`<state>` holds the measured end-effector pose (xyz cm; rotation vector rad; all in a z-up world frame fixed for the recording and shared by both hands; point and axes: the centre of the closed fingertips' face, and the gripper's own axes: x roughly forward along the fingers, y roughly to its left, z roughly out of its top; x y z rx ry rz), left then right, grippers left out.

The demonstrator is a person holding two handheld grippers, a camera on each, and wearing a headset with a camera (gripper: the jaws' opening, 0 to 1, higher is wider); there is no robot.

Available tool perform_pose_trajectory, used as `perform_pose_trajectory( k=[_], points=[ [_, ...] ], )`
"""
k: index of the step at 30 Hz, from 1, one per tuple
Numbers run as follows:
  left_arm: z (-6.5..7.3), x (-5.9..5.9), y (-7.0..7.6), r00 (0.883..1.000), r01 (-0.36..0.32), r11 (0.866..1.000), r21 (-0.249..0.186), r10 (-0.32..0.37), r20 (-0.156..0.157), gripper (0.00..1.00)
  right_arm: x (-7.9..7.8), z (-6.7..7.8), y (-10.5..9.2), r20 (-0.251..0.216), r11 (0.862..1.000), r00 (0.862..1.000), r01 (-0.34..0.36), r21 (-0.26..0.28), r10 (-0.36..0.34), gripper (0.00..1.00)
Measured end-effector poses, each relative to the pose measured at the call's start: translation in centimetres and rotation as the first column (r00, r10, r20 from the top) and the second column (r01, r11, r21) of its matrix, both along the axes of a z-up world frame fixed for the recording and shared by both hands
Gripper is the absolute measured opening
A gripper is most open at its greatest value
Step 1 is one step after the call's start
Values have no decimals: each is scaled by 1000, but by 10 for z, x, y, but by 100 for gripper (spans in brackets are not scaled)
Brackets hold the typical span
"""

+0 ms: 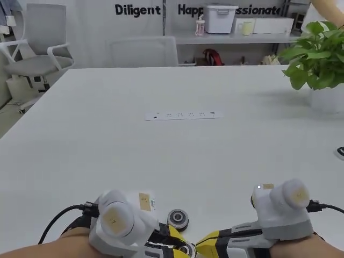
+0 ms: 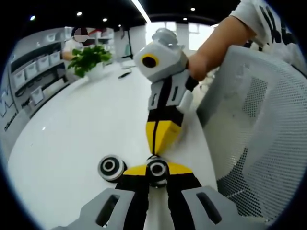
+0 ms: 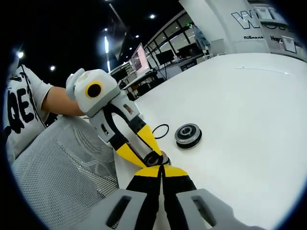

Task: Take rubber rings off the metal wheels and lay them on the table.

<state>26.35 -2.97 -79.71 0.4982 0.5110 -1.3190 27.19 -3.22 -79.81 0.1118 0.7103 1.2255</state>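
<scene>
Closest in, the left gripper (image 2: pixel 157 168) is clamped on a metal wheel (image 3: pixel 154 159) at the near edge of the table (image 1: pixel 172 156), with its jaws snug against both sides. The right gripper (image 3: pixel 163 168) meets it head-on, jaws pressed together, tips touching that wheel. I can't tell if they've pinched anything. Just beyond, a second wheel (image 3: pixel 188 134) and a loose rubber ring (image 3: pixel 160 131) lie flat on the table. Further out – a power strip (image 1: pixel 184 115), then a potted plant (image 1: pixel 317 54).
</scene>
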Motion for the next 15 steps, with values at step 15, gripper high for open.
perform_pose_trajectory(
  k=[15],
  points=[
    [0, 0, 0, 1000, 0, 1000, 2, 0, 2, 13, -5, 3, 6, 4, 1000, 1000, -25, 5, 25, 0]
  ],
)
